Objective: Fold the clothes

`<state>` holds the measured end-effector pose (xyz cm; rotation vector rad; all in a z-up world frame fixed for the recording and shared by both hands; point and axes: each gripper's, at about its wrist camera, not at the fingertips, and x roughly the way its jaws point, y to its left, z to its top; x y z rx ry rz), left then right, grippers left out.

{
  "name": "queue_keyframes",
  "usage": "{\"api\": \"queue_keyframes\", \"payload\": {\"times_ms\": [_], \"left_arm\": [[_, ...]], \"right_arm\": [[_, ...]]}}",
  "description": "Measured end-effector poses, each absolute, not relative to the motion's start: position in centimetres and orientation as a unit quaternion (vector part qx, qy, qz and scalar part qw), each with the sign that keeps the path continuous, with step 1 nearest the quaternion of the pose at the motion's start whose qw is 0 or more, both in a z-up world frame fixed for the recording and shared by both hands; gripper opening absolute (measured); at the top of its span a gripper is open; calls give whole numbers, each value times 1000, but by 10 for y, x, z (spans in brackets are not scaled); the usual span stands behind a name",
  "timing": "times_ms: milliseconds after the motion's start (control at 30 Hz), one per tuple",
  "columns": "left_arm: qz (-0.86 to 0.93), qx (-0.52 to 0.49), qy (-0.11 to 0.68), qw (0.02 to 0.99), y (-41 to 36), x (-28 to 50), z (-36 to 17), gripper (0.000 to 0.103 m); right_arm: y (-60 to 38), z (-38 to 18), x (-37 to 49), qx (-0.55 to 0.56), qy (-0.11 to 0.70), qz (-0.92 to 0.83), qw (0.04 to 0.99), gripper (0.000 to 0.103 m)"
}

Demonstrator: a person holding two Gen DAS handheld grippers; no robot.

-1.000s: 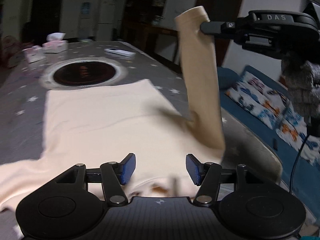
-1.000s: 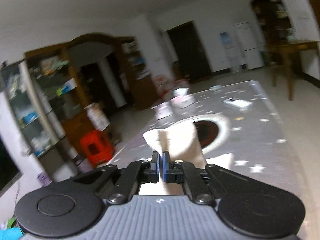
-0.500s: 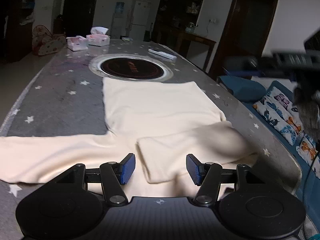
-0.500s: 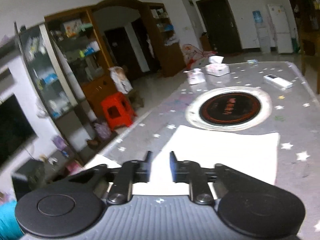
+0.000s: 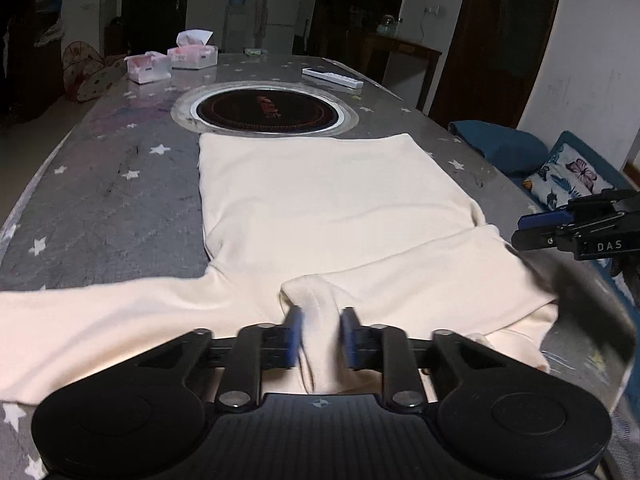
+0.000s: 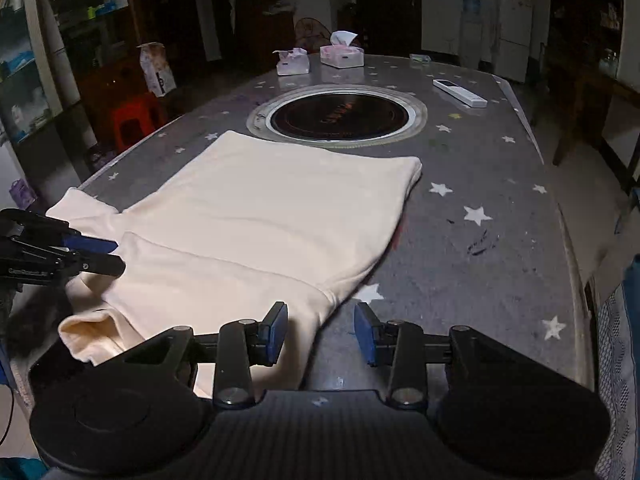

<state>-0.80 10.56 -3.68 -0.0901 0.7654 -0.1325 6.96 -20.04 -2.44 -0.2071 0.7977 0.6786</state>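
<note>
The left gripper [image 5: 320,334] is closing on the cuff [image 5: 310,300] of the folded-in sleeve [image 5: 420,280], a ridge of cloth being caught between its blurred pads. A second ago that sleeve was held aloft by the right gripper [image 6: 322,330]; it is now laid across the cream garment [image 5: 320,196], so one fold is judged done. The right gripper is parted, nothing gripped, the garment's shoulder edge just beside its left pad on the starred table [image 6: 480,184].

Both views are dim and the room behind is nearly black. The cream shirt [image 5: 320,208] is the brightest area. Soft glare lies on the bench [image 6: 480,208]. The left tongs [image 5: 320,336] smear with motion blur. Fisheye bending curves the edges.
</note>
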Motion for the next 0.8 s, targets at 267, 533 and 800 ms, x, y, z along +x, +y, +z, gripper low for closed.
{"api": "queue_keyframes", "payload": {"times_ms": [267, 533, 800], "left_arm": [[-49, -16, 355, 934, 103, -4, -30, 7], [-51, -9, 362, 931, 105, -5, -29, 12], [-123, 6, 340, 933, 81, -30, -15, 12]], "right_arm": [[-177, -38, 77, -112, 362, 337, 862, 37], [-168, -35, 65, -155, 343, 350, 858, 41], [-150, -26, 39, -182, 326, 397, 838, 49]]}}
